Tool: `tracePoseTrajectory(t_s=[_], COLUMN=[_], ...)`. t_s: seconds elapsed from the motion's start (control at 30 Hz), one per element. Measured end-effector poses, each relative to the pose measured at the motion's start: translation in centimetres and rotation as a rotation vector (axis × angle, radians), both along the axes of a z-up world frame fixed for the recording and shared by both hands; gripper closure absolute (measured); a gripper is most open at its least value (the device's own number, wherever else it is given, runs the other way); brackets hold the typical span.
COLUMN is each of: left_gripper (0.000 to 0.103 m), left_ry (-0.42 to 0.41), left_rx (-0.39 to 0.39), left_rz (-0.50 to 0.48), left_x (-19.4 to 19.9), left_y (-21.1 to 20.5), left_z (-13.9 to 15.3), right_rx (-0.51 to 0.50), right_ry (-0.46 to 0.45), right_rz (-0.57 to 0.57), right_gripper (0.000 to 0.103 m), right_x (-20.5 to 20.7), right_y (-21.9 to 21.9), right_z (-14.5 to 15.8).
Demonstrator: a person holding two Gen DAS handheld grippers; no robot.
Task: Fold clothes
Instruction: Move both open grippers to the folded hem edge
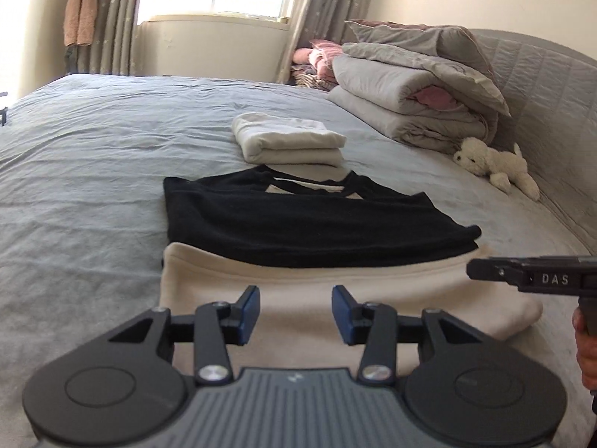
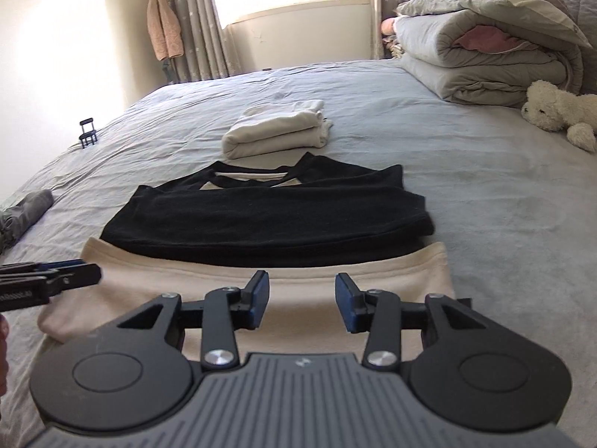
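A black and cream sweater [image 1: 298, 220] lies flat on the grey bed, its black sleeves folded across the body and its cream hem part [image 1: 298, 291] nearest me. It also shows in the right wrist view [image 2: 268, 216]. My left gripper [image 1: 295, 311] is open and empty, just above the cream hem. My right gripper [image 2: 302, 308] is open and empty over the same hem, further right. Its tip enters the left wrist view from the right [image 1: 485, 270]. A folded white garment [image 1: 287, 142] sits beyond the sweater's collar.
A stack of folded grey duvets and pillows [image 1: 418, 86] lies at the headboard, with a white plush dog [image 1: 496, 166] beside it. A grey cloth [image 2: 22, 212] and a small black stand [image 2: 88, 133] lie near the bed's left edge.
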State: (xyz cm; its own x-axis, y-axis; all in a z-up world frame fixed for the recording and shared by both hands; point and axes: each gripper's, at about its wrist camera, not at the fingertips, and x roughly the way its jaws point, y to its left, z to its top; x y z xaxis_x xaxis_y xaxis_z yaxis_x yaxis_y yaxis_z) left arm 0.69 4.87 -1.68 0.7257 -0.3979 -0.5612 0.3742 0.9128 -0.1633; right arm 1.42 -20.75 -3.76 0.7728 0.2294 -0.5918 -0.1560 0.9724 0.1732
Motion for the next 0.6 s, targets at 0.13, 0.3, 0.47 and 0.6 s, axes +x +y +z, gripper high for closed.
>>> tracePoseTrajectory(t_s=[0.13, 0.3, 0.47, 0.6], left_gripper=[0.06, 0.06, 0.059, 0.059], left_ry=[0.029, 0.024, 0.044, 0.052], left_rx=[0.063, 0.119, 0.104, 0.094], left_rz=[-0.086, -0.129, -0.155, -0.167], left_x=[-0.8, -1.4, -1.1, -1.1], left_y=[-1.7, -2.1, -1.7, -1.5], left_z=[-1.4, -2.6, -2.6, -2.5], right_rx=[0.017, -0.044, -0.064, -0.015], right_ry=[0.055, 0.112, 0.066, 0.043], right_rz=[0.088, 0.138, 0.132, 0.111], right_gripper=[0.06, 0.059, 0.06, 0.062], right_x=[0.4, 1.9, 3.5, 3.9], right_y=[2.8, 5.8, 6.3, 5.4], right_z=[-0.6, -2.6, -3.0, -2.9])
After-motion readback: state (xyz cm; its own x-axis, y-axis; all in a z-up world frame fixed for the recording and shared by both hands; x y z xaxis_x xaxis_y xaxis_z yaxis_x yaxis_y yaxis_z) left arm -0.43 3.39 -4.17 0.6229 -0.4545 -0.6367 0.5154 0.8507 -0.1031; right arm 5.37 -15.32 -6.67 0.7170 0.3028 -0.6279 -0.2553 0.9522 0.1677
